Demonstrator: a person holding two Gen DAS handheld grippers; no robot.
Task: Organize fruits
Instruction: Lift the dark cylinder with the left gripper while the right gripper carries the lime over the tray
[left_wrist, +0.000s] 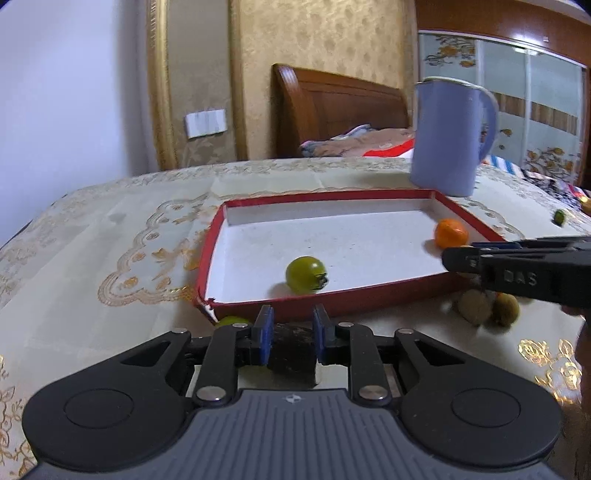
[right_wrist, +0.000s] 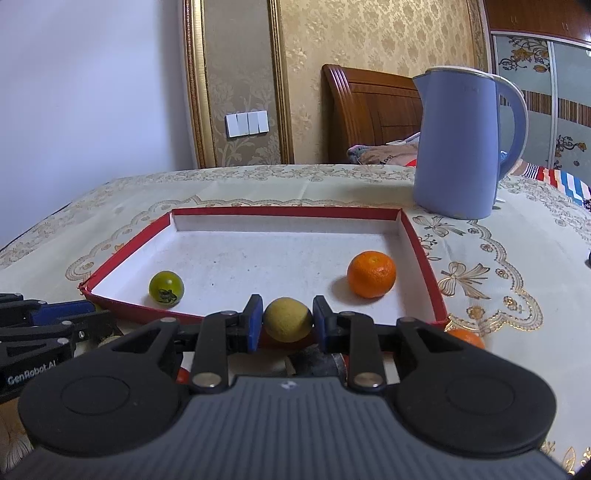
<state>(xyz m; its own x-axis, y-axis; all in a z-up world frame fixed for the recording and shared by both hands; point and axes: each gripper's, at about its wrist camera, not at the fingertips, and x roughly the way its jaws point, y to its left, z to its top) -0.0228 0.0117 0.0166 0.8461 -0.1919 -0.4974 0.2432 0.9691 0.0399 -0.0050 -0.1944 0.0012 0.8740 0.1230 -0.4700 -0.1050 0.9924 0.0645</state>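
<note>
Red-rimmed white tray (right_wrist: 421, 258), orange mandarin (right_wrist: 371, 274), green fruit (right_wrist: 166, 287), lavender kettle (right_wrist: 458, 147), gold-patterned cream tablecloth (right_wrist: 498, 280).

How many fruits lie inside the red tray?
2: a green fruit near the tray's front left corner, and an orange by its right wall. None looks hidden; others sit outside the tray.

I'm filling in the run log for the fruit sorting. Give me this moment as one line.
tray: green fruit, orange | right gripper: shut on yellow fruit | left gripper: shut on dark object
</note>
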